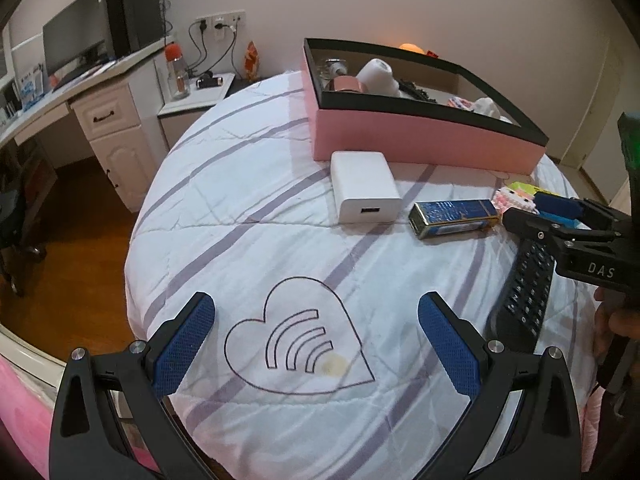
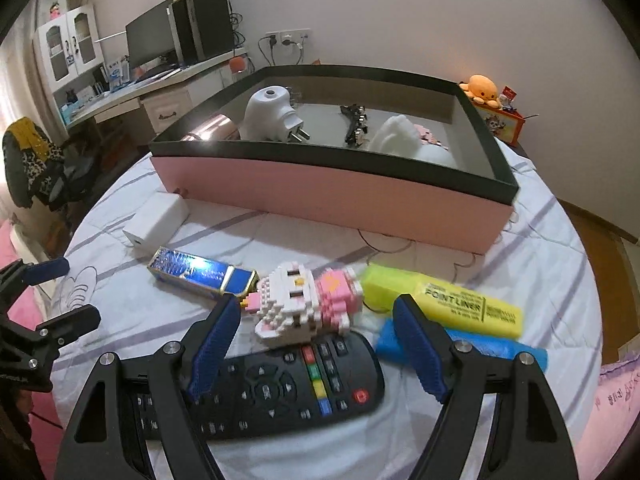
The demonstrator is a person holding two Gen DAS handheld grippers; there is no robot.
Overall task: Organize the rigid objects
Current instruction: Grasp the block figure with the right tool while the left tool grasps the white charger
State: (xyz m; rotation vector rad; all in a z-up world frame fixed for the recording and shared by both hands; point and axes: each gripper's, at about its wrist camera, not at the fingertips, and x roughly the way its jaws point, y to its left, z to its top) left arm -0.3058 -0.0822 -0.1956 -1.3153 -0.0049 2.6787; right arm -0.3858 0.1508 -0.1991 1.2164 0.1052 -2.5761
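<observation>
A pink box with a black rim (image 1: pixel 420 140) (image 2: pixel 332 196) stands on the bed and holds a white plug adapter (image 2: pixel 272 116) and other items. In front of it lie a white charger (image 1: pixel 364 186) (image 2: pixel 158 218), a blue lighter (image 1: pixel 454 216) (image 2: pixel 200 270), a pink-and-white brick figure (image 2: pixel 308 304), a yellow highlighter (image 2: pixel 444 300), a blue highlighter (image 2: pixel 492 346) and a black remote (image 2: pixel 288 388) (image 1: pixel 524 296). My right gripper (image 2: pixel 316 344) (image 1: pixel 560 216) is open over the remote's top end, just short of the brick figure. My left gripper (image 1: pixel 316 340) is open and empty over the bare quilt.
The white quilt with purple stripes (image 1: pixel 248 240) covers the bed, which drops off to a wooden floor (image 1: pixel 76 264) at the left. A desk with a monitor (image 1: pixel 76 40) stands at the far left. An orange plush toy (image 2: pixel 482 88) sits behind the box.
</observation>
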